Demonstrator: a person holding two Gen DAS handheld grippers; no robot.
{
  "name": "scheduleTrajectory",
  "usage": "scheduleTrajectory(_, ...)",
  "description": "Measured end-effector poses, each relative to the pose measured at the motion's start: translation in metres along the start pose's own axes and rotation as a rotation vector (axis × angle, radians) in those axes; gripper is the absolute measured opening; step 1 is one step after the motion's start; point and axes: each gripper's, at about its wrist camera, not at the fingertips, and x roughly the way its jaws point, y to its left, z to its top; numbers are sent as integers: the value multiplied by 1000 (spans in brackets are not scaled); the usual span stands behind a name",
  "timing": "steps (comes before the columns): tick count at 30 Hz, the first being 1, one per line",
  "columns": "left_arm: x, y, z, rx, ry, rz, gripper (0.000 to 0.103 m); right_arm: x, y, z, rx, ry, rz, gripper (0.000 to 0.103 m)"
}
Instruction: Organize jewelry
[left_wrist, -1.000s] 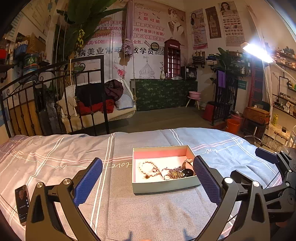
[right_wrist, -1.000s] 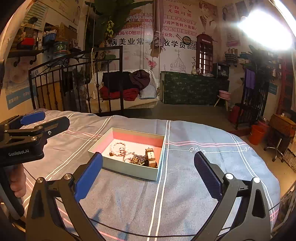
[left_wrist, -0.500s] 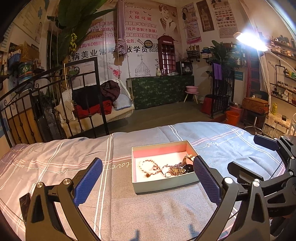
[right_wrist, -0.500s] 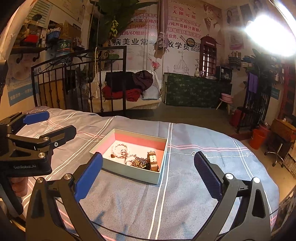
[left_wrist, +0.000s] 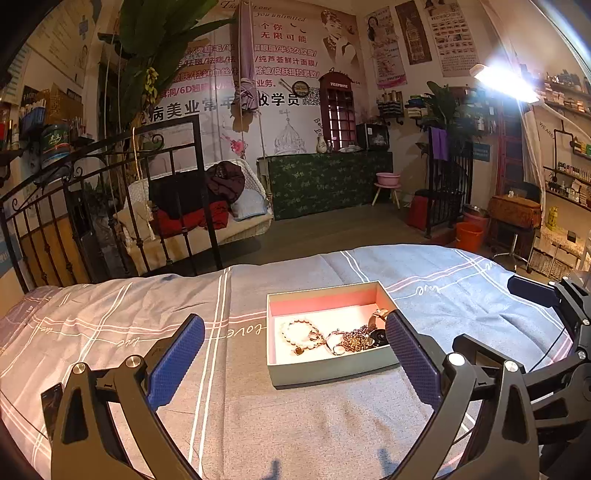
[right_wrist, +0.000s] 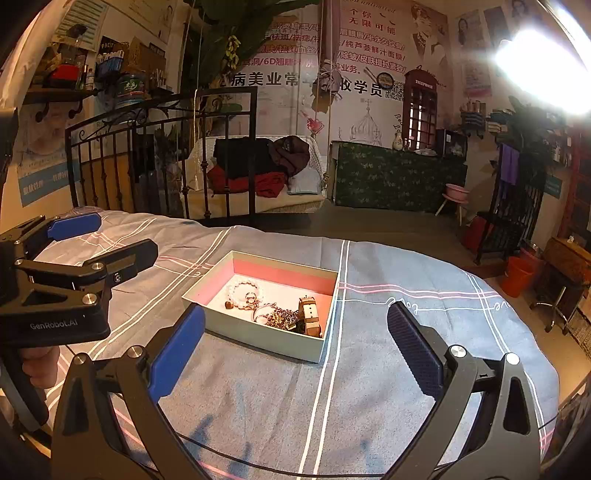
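A pale green open box (left_wrist: 325, 367) with a pink lining sits on the striped bedspread. Inside lie a pale bead bracelet (left_wrist: 297, 329), a tangle of chains (left_wrist: 352, 339) and a brown-strapped watch (right_wrist: 309, 315). My left gripper (left_wrist: 291, 350) hovers just in front of the box, open and holding nothing; its right finger pad (left_wrist: 412, 360) overlaps the box's right end in this view. My right gripper (right_wrist: 293, 349) is also open and holding nothing, a little nearer than the box (right_wrist: 258, 334). The same bracelet (right_wrist: 243, 290) and chains (right_wrist: 280, 317) show there.
A dark phone (left_wrist: 51, 402) lies on the bedspread at the left edge. A black iron bed rail (left_wrist: 110, 206) stands behind the bed. The right gripper's arm (left_wrist: 546, 332) is at the right edge, the left gripper's (right_wrist: 55, 288) at the left, with a hand below it.
Both cameras have shifted slightly; the box now sits a little closer and more central in each view. Both grippers stayed open and the jewelry has not moved.
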Motion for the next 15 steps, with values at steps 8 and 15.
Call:
scheduleTrajectory(8,3,-1,-2,-1,21,11,97,4,2,-3,-6,24,4,97)
scheduleTrajectory(15,9,1,-2,-6,56,0,97,8,2,-2,-7,38,5,97)
